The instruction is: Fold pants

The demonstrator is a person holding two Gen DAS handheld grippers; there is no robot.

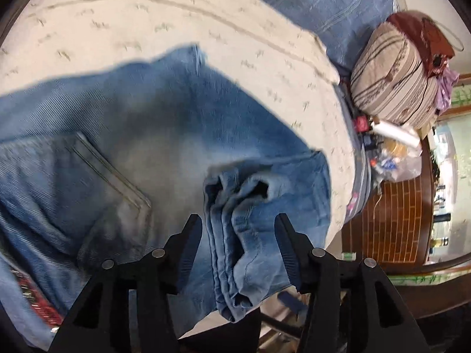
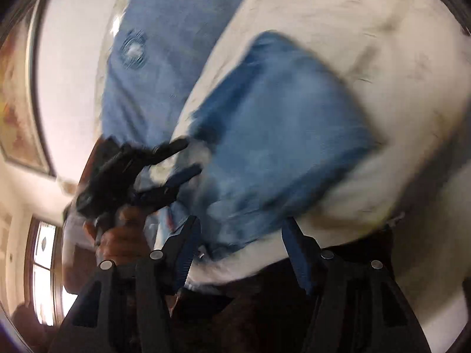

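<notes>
Blue denim pants (image 1: pixel 141 135) lie folded on a cream patterned bedcover (image 1: pixel 117 20). A back pocket (image 1: pixel 112 173) shows at the left. The bunched leg hems (image 1: pixel 235 223) hang over the near bed edge between the fingers of my left gripper (image 1: pixel 238 223), which is open and does not pinch them. In the blurred right wrist view the pants (image 2: pixel 282 135) form a folded block on the bedcover (image 2: pixel 368 29). My right gripper (image 2: pixel 240 226) is open just below their near edge. The left gripper (image 2: pixel 188 158) shows at the pants' left edge, held by a hand (image 2: pixel 120 235).
A blue quilt (image 1: pixel 323 0) lies at the far end of the bed. A striped bundle (image 1: pixel 394 76) and small clutter (image 1: pixel 391 150) sit at the right beside the bed, above a brown brick-pattern floor (image 1: pixel 391 223). A window (image 2: pixel 44 264) and a framed picture (image 2: pixel 20 123) are at the left.
</notes>
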